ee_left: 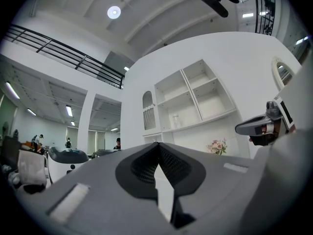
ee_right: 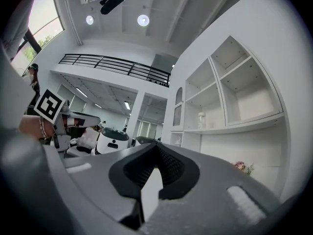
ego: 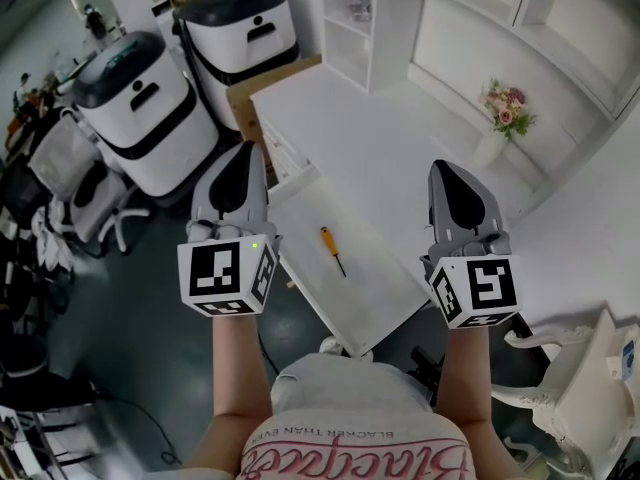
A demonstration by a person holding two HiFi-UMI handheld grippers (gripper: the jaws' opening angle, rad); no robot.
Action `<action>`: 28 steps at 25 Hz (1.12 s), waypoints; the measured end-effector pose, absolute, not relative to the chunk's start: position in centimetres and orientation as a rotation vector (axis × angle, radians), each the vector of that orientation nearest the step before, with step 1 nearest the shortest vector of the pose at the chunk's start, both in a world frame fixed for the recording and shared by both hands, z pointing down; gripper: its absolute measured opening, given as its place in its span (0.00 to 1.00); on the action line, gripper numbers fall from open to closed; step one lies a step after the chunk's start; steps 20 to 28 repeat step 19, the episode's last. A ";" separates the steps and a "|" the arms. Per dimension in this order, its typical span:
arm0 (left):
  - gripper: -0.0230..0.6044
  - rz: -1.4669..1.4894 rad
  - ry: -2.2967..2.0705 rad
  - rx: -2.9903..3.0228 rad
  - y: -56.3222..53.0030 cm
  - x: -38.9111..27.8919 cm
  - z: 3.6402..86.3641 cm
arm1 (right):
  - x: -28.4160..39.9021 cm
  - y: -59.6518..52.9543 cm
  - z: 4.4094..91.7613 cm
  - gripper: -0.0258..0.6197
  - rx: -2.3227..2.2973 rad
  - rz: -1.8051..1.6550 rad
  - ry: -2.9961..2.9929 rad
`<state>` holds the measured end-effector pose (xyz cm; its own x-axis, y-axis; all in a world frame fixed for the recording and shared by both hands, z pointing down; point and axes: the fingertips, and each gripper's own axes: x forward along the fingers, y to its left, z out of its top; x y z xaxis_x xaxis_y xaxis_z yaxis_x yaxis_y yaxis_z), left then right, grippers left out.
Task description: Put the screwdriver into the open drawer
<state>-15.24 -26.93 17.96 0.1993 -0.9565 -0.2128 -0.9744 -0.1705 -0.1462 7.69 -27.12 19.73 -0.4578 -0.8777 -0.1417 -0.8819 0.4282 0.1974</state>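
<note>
White desk (ego: 380,138). Screwdriver (ego: 331,249) on pulled-out drawer (ego: 385,303), handle 11 o'clock, tip 5. It lies 4 o'clock of left gripper (ego: 243,158), 8 o'clock of right gripper (ego: 447,173). Both clenched, empty.

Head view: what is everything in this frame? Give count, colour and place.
screwdriver: 1, orange handle, lying in the open drawer
open drawer: 1, white, centre, between the grippers
desk: 1, white, above the drawer
flower vase: 1, white, pink flowers, desk's right end
shelf unit: 1, white, top centre
machines: 2, white and black, upper left
ornate chair: 1, white, lower right
left gripper: grey, shut, empty
right gripper: grey, shut, empty
</note>
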 end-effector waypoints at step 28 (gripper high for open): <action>0.06 0.114 1.834 -2.201 -26.6 -14.8 17.2 | 8.1 -27.1 19.7 0.04 -1.617 0.383 2.644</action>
